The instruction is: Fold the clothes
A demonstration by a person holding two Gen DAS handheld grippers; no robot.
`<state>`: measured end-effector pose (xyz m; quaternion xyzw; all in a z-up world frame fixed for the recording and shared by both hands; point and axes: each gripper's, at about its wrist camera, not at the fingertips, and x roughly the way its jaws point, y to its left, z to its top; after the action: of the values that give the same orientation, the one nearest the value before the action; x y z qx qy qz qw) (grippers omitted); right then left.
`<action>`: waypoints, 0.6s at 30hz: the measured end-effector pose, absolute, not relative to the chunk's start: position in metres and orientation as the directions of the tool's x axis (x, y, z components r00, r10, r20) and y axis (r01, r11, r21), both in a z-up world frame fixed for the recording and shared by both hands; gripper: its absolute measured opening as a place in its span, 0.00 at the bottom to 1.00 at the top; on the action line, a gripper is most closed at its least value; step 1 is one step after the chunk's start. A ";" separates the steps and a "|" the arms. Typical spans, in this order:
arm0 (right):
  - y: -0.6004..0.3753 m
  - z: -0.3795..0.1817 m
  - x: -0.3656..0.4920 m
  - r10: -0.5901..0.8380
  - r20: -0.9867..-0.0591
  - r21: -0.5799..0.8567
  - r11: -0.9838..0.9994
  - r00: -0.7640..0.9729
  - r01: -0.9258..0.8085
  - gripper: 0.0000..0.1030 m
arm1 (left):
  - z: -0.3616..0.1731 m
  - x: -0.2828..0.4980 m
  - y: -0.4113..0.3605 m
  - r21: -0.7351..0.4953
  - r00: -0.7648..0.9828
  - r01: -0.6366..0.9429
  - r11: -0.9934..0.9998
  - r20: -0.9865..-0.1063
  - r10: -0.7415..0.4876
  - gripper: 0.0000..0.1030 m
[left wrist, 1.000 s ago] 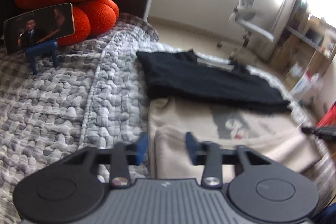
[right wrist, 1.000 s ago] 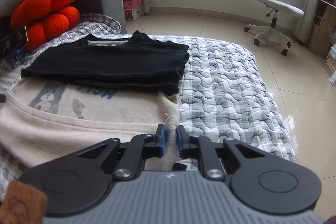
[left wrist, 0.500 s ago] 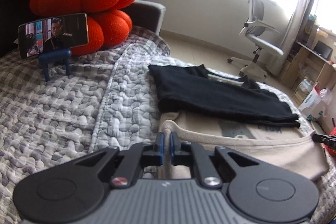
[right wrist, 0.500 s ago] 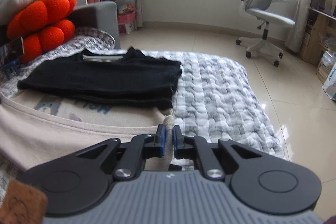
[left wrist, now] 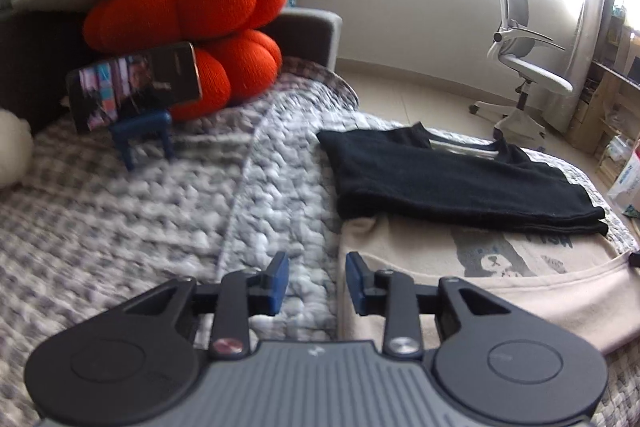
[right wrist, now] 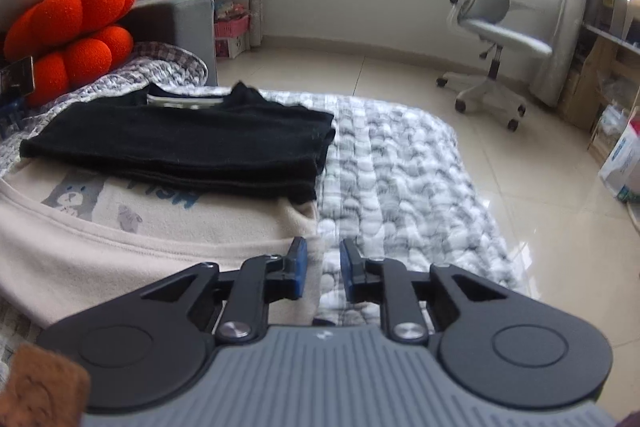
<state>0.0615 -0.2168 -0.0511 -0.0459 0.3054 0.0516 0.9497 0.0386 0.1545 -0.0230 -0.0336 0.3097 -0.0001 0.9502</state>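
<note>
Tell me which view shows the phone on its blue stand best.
Left wrist view: the phone shows whole, screen lit, on its blue stand before the orange cushion. The right wrist view catches only its corner at the left edge.

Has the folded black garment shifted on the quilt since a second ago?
No. The folded black garment still overlaps the beige sweatshirt's far edge, its right side at the same quilt spot.

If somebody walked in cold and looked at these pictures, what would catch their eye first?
Probably the bright orange pumpkin cushion at the head of the bed, with a phone propped on a blue stand in front of it. Next, the folded black garment lying on the far end of the cream printed sweatshirt, spread over the grey quilt.
</note>
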 end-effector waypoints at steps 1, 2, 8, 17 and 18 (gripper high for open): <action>-0.215 -0.047 0.059 0.083 -0.570 -0.054 0.989 0.817 -0.138 0.22 | -0.018 0.035 0.151 -0.058 0.817 -0.006 0.998 -0.576 -0.028 0.32; -0.214 -0.044 0.057 0.097 -0.562 -0.045 0.988 0.822 -0.148 0.22 | -0.014 0.032 0.147 -0.052 0.825 0.012 0.999 -0.564 -0.039 0.35; -0.174 -0.053 0.052 0.272 -0.605 -0.007 0.938 0.748 -0.346 0.22 | -0.024 0.029 0.089 -0.010 0.783 0.207 0.978 -0.598 -0.171 0.41; -0.146 -0.067 0.049 0.245 -0.700 -0.131 0.880 0.671 -0.457 0.22 | -0.053 0.032 0.066 0.032 0.709 0.239 0.971 -0.688 -0.152 0.42; -0.146 -0.066 0.051 0.255 -0.695 -0.123 0.879 0.673 -0.460 0.22 | -0.049 0.033 0.067 0.033 0.713 0.240 0.970 -0.685 -0.153 0.42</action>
<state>0.0506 -0.1456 -0.0661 -0.1454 0.3528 0.1978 0.9029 0.0330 0.0667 -0.0488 0.0598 0.3638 -0.1065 0.9234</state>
